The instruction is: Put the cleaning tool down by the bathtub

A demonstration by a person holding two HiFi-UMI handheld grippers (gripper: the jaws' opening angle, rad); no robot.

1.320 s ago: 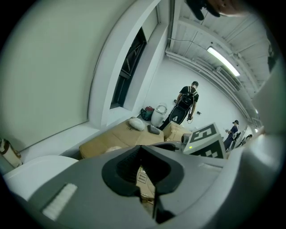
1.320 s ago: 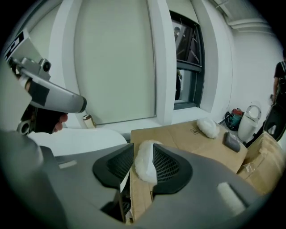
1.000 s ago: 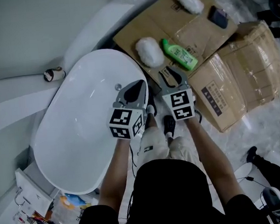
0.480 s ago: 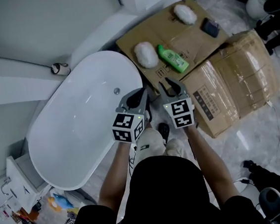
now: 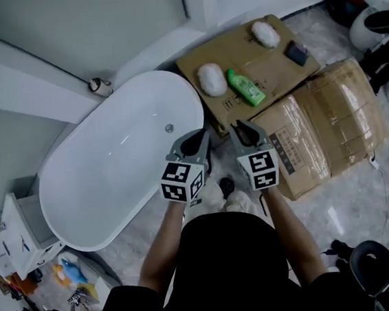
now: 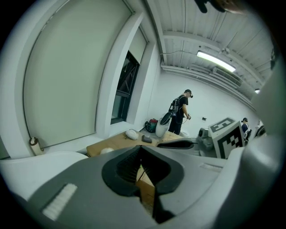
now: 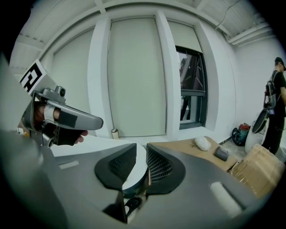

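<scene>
Two white fluffy cleaning pads lie on a flat cardboard sheet (image 5: 267, 57): one (image 5: 211, 79) near the bathtub's end, the other (image 5: 265, 33) farther back. Between them lies a green bottle (image 5: 245, 88). The white oval bathtub (image 5: 88, 197) fills the left of the head view. My left gripper (image 5: 197, 140) hovers over the tub's near rim, its jaws together and empty. My right gripper (image 5: 242, 130) hangs short of the cardboard's front edge. Its jaws are closing, with a narrow gap and nothing between them (image 7: 141, 161). Neither gripper touches a pad.
A large wrapped cardboard box (image 5: 323, 127) stands right of my right gripper. A dark block (image 5: 296, 53) lies on the sheet. A small roll (image 5: 99, 85) sits on the ledge behind the tub. Clutter (image 5: 28, 286) at lower left, a chair (image 5: 379, 270) at lower right. A person (image 6: 181, 112) stands far off.
Both grippers have drawn back from the cardboard sheet and the green bottle. The right gripper's jaws have narrowed. The head view now takes in more floor.
</scene>
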